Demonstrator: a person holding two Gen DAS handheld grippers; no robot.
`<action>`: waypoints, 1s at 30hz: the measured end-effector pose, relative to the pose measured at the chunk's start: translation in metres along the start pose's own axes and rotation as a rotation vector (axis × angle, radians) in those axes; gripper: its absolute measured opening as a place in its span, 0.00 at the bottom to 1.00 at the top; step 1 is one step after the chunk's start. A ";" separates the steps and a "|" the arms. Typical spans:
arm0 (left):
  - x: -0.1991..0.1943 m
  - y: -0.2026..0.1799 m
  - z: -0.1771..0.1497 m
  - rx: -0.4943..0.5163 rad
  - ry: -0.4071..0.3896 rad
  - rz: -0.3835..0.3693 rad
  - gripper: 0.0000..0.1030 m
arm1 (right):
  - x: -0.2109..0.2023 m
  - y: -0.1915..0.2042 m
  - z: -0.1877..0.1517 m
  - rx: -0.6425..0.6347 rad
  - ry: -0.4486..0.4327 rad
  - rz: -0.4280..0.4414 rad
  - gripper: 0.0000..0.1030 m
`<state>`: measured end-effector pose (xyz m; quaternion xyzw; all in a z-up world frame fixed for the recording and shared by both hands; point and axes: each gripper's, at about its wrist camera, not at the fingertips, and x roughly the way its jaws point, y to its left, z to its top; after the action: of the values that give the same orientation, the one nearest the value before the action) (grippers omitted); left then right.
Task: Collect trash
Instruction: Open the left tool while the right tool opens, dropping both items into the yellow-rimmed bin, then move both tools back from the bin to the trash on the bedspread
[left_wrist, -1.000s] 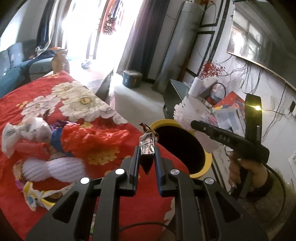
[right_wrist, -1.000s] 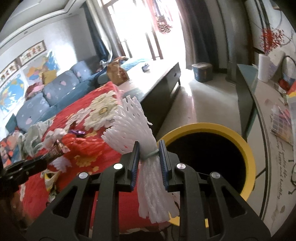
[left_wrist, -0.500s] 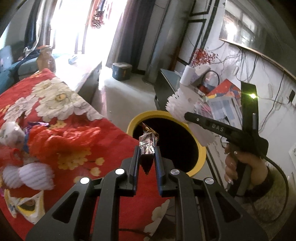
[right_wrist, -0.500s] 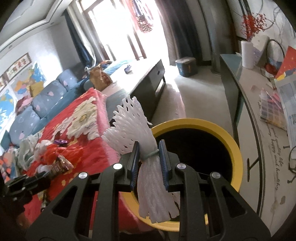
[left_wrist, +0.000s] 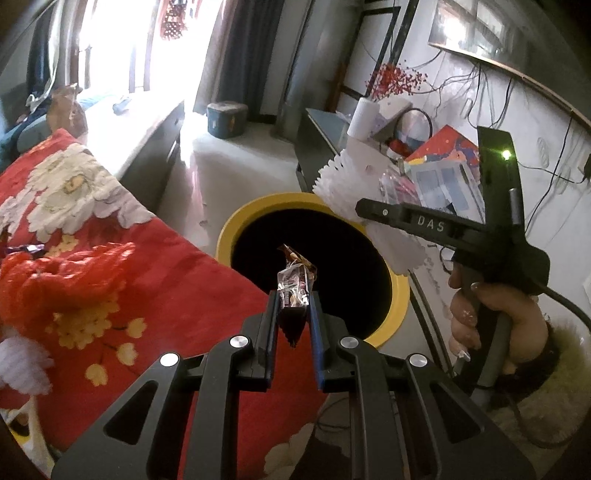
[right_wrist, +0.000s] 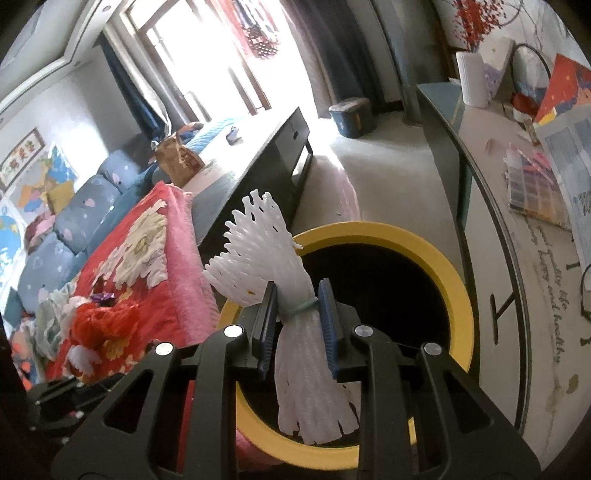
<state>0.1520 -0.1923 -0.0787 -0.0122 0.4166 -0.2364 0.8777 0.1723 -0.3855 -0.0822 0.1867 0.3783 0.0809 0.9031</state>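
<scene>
Over the yellow bin (left_wrist: 400, 295), both grippers now hang closer; loads unchanged.

Left wrist view: looks forward and steeply down along its own fingers (left_wrist: 273, 317), close over the yellow-rimmed bin (left_wrist: 236, 236), with the red blanket (left_wrist: 122, 258) to the left and a cluttered shelf (left_wrist: 436, 173) to the right. The other gripper (left_wrist: 360, 210) and the hand (left_wrist: 491, 314) holding it enter from the right.

Right wrist view: faces down along its fingers (right_wrist: 267, 314) from just above the bin (right_wrist: 417, 247), the sofa (right_wrist: 74, 221) at far left and the shelf (right_wrist: 524, 206) at right.

Both views share the bin, blanket, shelf, bright window and floor beyond.
</scene>
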 end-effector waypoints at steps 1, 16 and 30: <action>0.004 -0.001 0.001 0.002 0.006 -0.002 0.15 | 0.001 -0.002 0.000 0.007 0.002 0.003 0.19; 0.024 0.009 0.014 -0.054 -0.001 0.000 0.75 | -0.003 -0.022 0.001 0.057 -0.031 -0.051 0.52; -0.038 0.014 0.004 -0.079 -0.137 0.066 0.90 | -0.022 0.011 -0.004 -0.032 -0.073 -0.028 0.64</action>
<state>0.1399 -0.1643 -0.0515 -0.0493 0.3649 -0.1893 0.9103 0.1546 -0.3806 -0.0660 0.1696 0.3463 0.0674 0.9202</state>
